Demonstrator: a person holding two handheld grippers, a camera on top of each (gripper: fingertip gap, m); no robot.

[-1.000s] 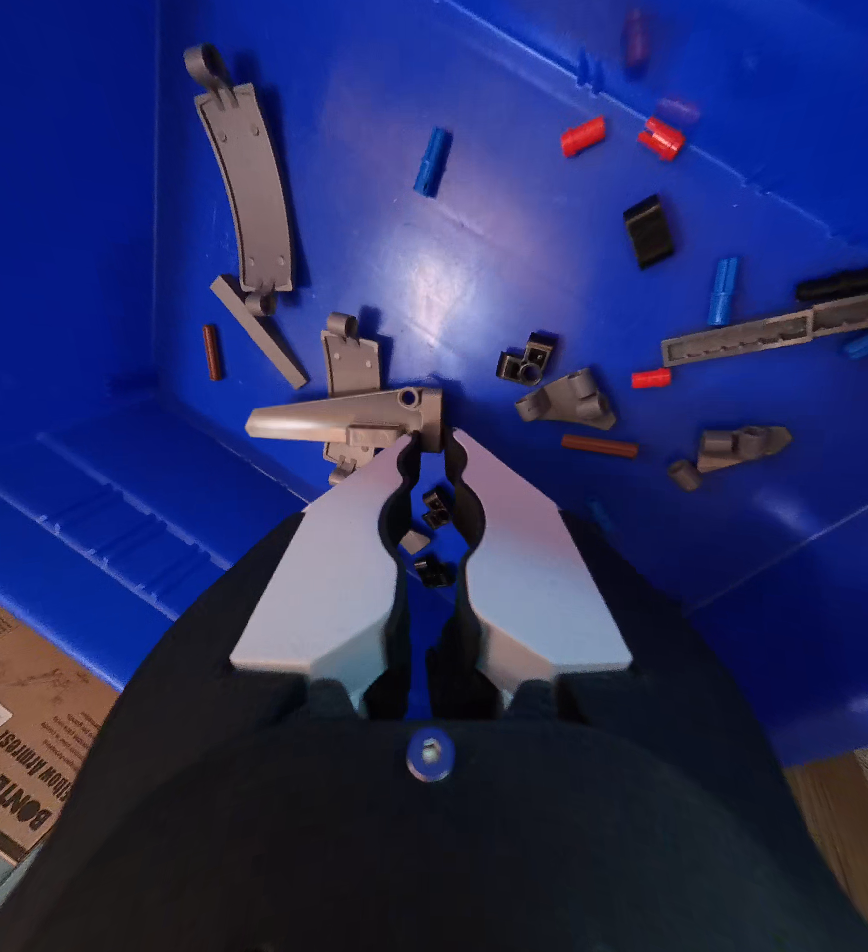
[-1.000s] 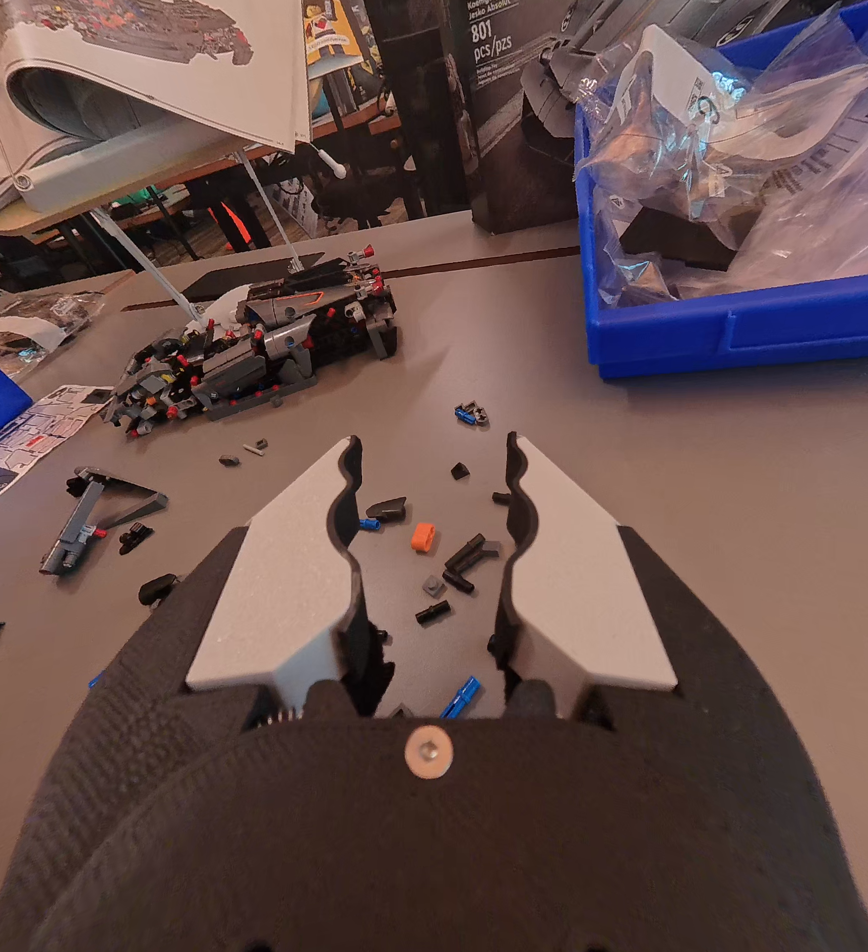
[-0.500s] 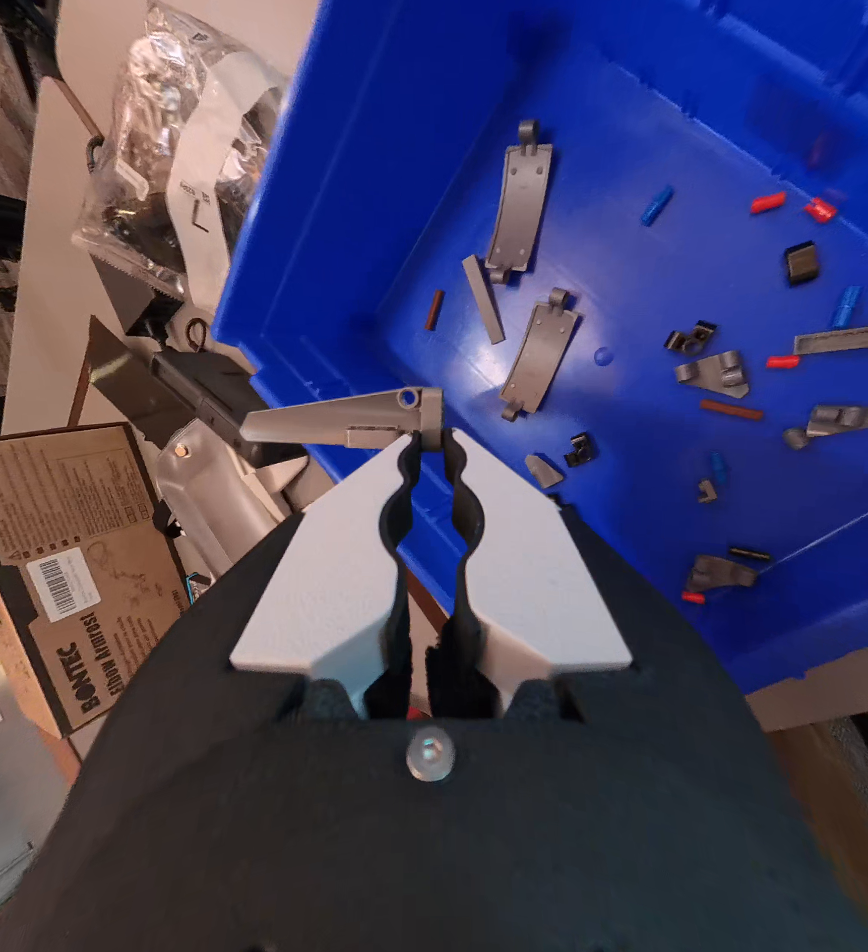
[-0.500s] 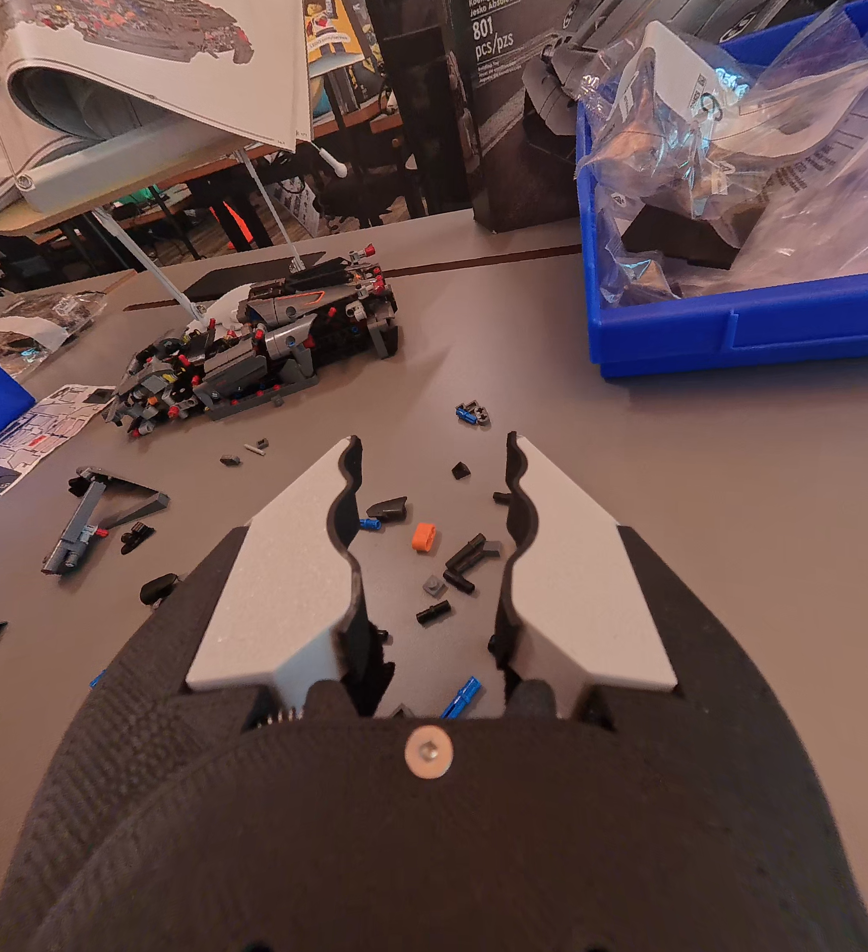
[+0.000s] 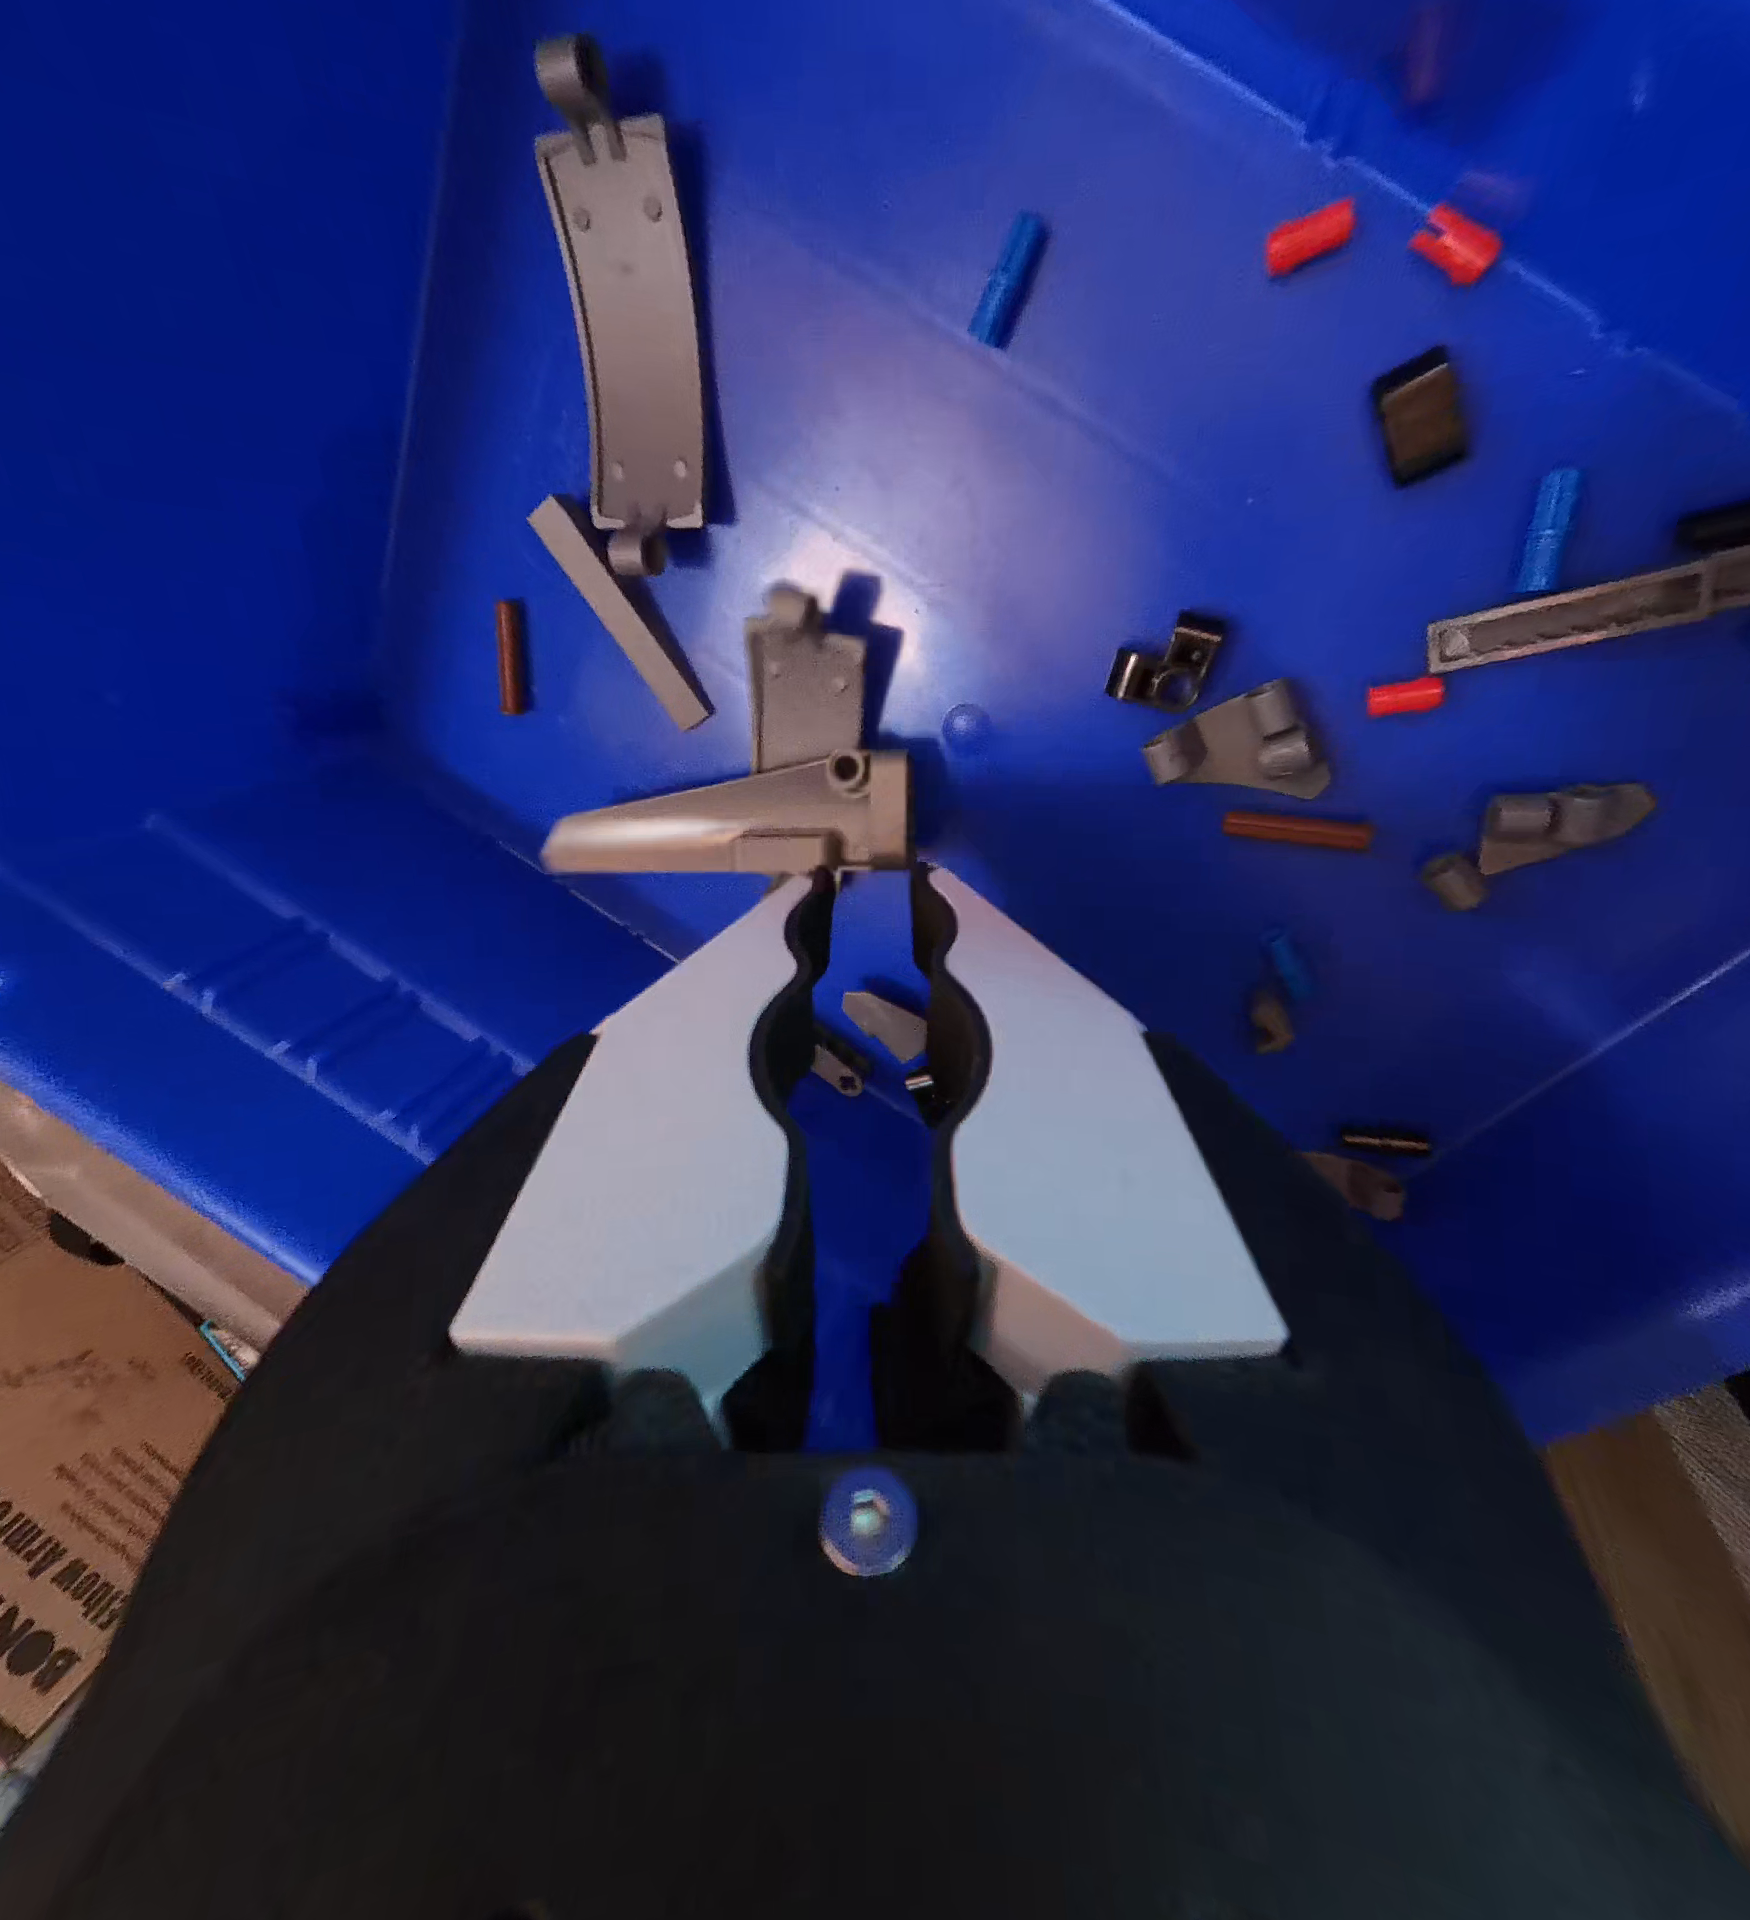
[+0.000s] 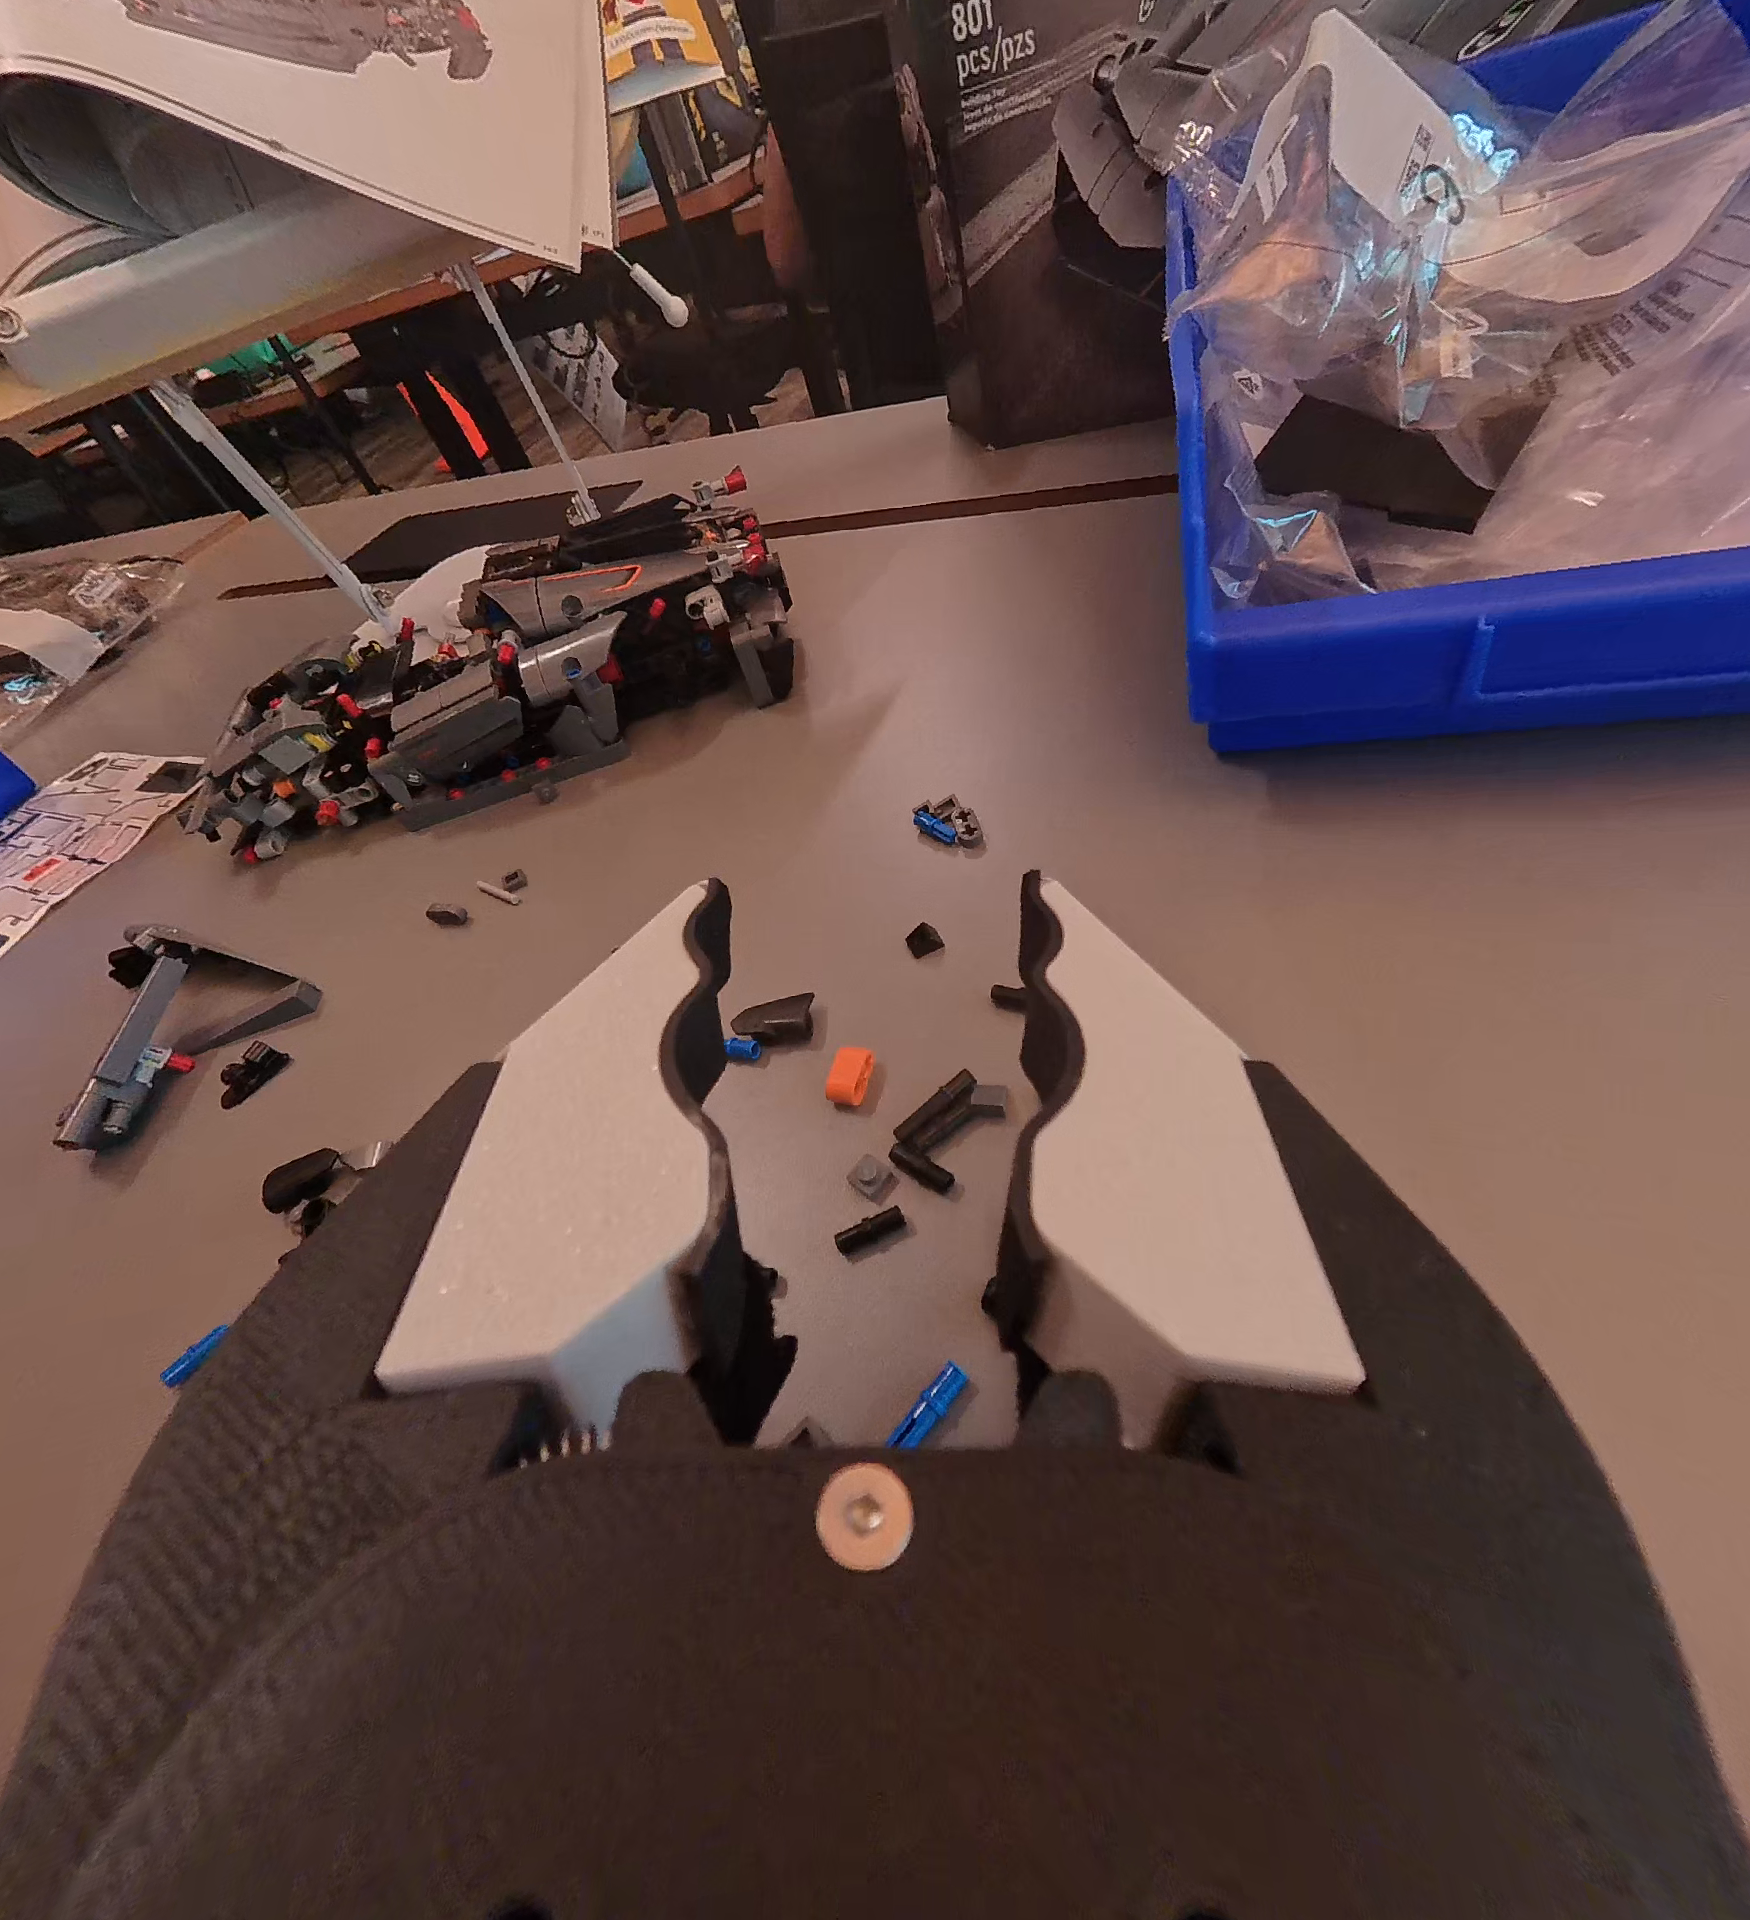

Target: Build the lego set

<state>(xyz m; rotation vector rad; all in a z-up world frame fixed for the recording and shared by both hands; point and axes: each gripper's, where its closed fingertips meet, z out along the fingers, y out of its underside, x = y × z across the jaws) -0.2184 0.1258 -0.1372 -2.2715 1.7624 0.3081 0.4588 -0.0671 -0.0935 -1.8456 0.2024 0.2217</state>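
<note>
My left gripper (image 5: 868, 881) is shut on the thick end of a grey wedge-shaped panel piece (image 5: 715, 826) and holds it above the floor of a blue bin (image 5: 227, 520). The piece points left. In the bin lie a long curved grey panel (image 5: 632, 343), a shorter grey panel (image 5: 806, 696), a grey bar (image 5: 622, 613) and several small red, blue, black and grey parts. My right gripper (image 6: 871, 894) is open and empty above the grey table (image 6: 1370, 1039). Small loose parts lie between its fingers, among them an orange piece (image 6: 850, 1075). The partly built dark car model (image 6: 507, 686) stands farther back on the left.
A second blue bin (image 6: 1473, 655) full of plastic bags stands at the right back of the table. An open instruction booklet (image 6: 279, 94) hangs on a stand above the model. A sticker sheet (image 6: 29, 842) and a grey sub-assembly (image 6: 154, 1029) lie at the left. A cardboard box (image 5: 19, 1403) sits beside the parts bin. Tip to tip, the grippers are about 70 cm apart. About 7 cm separates my left fingertips from the grey bar (image 5: 622, 613).
My left gripper, still holding the grey wedge piece, rose well away from the bin half a second ago and is now back down close over the bin floor. The right gripper has not moved.
</note>
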